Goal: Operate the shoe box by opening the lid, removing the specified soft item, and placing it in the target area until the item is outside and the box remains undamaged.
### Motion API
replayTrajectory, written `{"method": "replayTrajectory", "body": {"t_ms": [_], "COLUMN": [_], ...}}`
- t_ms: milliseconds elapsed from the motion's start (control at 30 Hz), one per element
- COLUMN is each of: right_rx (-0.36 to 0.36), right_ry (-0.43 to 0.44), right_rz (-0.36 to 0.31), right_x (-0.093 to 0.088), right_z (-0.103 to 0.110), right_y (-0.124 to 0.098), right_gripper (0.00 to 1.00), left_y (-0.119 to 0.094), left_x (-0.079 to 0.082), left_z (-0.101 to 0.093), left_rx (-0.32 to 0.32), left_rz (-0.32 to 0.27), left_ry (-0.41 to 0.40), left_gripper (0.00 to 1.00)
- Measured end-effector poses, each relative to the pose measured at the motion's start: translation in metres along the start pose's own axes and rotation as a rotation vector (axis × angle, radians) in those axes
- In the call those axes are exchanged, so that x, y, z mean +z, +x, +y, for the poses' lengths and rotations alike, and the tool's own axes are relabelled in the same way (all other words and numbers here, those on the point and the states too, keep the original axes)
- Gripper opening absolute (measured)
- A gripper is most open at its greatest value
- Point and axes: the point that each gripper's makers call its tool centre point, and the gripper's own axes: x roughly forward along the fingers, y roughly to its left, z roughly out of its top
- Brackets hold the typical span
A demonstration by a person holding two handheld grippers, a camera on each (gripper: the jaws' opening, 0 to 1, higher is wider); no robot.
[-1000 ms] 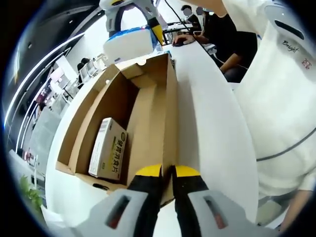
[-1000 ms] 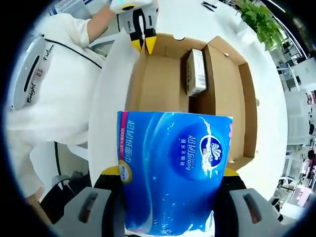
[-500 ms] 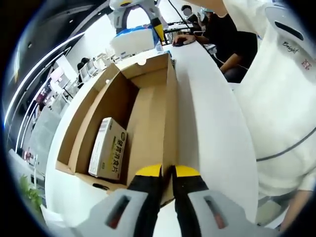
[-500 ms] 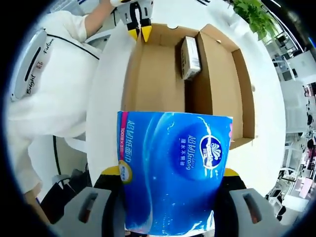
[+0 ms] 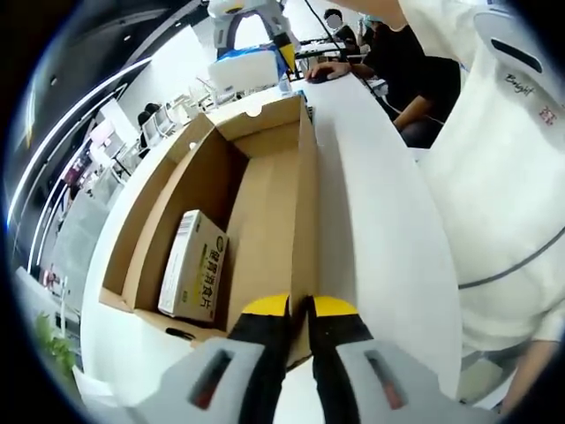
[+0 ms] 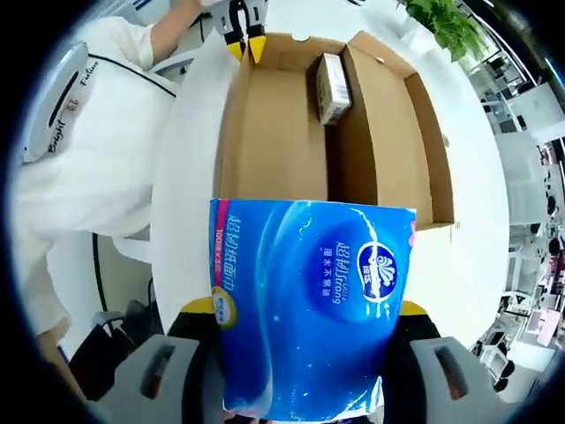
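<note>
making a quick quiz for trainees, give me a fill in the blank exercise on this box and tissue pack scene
1. The right gripper is shut on a soft ____ plastic tissue pack.
2. The brown cardboard shoe box stands with its lid ____.
3. Inside the box lies one small white and yellow ____.
4. The left gripper is shut on the box's ____.

Missing words: blue; open; carton; wall
</note>
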Motion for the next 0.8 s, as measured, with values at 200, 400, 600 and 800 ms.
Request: {"method": "replayTrajectory", "body": {"t_ms": [200, 400, 600, 800], "right_rx": [-0.006, -0.009, -0.003, 0.001], "right_ry": [0.004, 0.006, 0.01, -0.003], "right_rz": [-0.001, 0.002, 0.007, 0.013], "right_x": [-0.007, -0.012, -0.017, -0.022], "right_z": [0.001, 0.003, 0.005, 0.005], "right_y": [-0.002, -0.002, 0.0, 0.004], "right_gripper": [0.69, 0.69, 0.7, 0.7], "left_y": [0.0, 0.0, 0.0, 0.0], "left_x": [0.0, 0.0, -0.001, -0.001], "left_z": [0.0, 0.0, 0.0, 0.0], "left_rx": [0.0, 0.001, 0.0, 0.001], "left_rz": [0.001, 0.001, 0.001, 0.001], "left_ry": [0.002, -0.002, 0.0, -0.002], "left_gripper": [0.07, 0.07, 0.07, 0.07]}}
